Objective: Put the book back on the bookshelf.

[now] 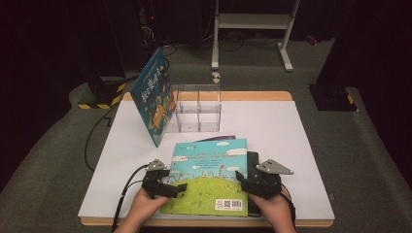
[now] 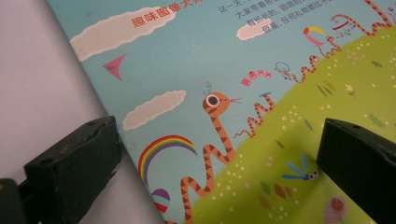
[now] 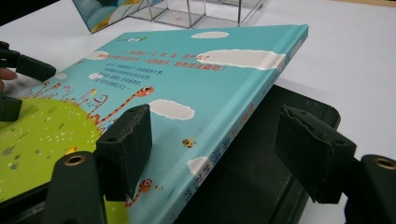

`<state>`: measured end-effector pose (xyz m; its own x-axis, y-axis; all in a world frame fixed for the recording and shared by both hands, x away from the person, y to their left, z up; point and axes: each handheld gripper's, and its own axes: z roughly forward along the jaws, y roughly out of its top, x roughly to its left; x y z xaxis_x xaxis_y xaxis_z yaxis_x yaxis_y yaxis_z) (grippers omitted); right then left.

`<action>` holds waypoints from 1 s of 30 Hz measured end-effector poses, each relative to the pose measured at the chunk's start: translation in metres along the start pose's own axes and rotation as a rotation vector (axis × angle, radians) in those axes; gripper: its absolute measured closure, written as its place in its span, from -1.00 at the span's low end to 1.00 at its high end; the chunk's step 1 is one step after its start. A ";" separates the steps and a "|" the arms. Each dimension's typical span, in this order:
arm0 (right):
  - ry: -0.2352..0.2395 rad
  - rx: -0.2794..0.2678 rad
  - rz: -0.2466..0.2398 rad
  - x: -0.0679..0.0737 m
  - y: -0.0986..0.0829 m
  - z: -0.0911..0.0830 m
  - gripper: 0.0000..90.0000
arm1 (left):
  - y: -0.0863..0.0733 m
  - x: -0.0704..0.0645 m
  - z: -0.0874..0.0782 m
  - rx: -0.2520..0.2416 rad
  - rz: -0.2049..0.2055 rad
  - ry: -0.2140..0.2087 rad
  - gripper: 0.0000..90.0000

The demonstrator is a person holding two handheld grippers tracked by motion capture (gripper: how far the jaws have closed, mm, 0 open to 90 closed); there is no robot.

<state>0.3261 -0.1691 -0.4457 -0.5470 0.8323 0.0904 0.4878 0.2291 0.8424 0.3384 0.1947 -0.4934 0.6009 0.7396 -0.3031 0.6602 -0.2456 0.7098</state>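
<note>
Sky-blue and green, the snake picture book is lying flat at the table's near edge on a black tray. I am straddling its left edge with my left gripper, jaws wide open, and its spine with my right gripper, equally open, gripping nothing.

Lab: black curtains, hazard-taped stand

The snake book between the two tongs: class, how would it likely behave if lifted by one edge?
The snake book looks like a hardback with a flat, thick spine, so it would probably stay stiff, not flop. Its cover looks glossy, so the right tongs, open astride the spine, might slip.
</note>
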 end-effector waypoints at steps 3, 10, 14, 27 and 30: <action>0.000 -0.006 0.007 0.000 0.001 0.000 -0.42 | 0.001 0.000 0.000 0.005 0.002 0.000 -1.00; -0.005 -0.029 0.015 -0.005 0.004 -0.007 -0.42 | 0.002 -0.005 0.003 0.004 0.014 -0.012 -0.99; -0.007 -0.044 0.021 -0.009 0.005 -0.011 -0.41 | 0.005 -0.010 0.006 0.001 0.028 -0.016 -0.99; -0.034 -0.058 0.037 -0.019 0.005 -0.021 -0.39 | 0.014 -0.022 0.017 -0.017 0.054 -0.026 -0.98; -0.038 -0.058 0.042 -0.020 0.006 -0.021 -0.39 | 0.015 -0.023 0.019 -0.027 0.055 -0.029 -0.98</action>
<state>0.3253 -0.1954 -0.4315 -0.5004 0.8592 0.1066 0.4688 0.1653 0.8677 0.3428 0.1620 -0.4874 0.6493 0.7067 -0.2811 0.6135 -0.2683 0.7427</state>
